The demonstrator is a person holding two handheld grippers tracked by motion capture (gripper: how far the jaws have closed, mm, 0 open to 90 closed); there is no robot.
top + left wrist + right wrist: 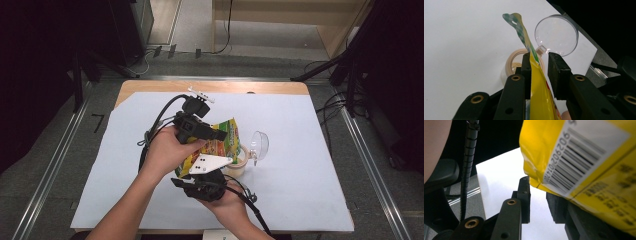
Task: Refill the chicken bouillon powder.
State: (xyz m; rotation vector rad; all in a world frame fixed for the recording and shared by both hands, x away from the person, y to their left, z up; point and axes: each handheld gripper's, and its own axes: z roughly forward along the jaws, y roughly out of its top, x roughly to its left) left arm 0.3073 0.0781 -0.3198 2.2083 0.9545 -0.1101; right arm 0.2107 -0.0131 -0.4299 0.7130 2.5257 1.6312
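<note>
The yellow snack bag point(216, 146) is held above the white table cover point(310, 165) at mid-table, between the two grippers, directly over a small beige cup point(239, 167) with a clear round lid point(259, 145) just beside it. The left gripper point(539, 67) has the bag's upper edge between its jaws; the bag lies against one pad, with a gap to the other, so a firm clamp cannot be confirmed. The right gripper point(537, 200) sits under the bag's barcoded lower corner with its jaws apart and white cover visible between them.
</note>
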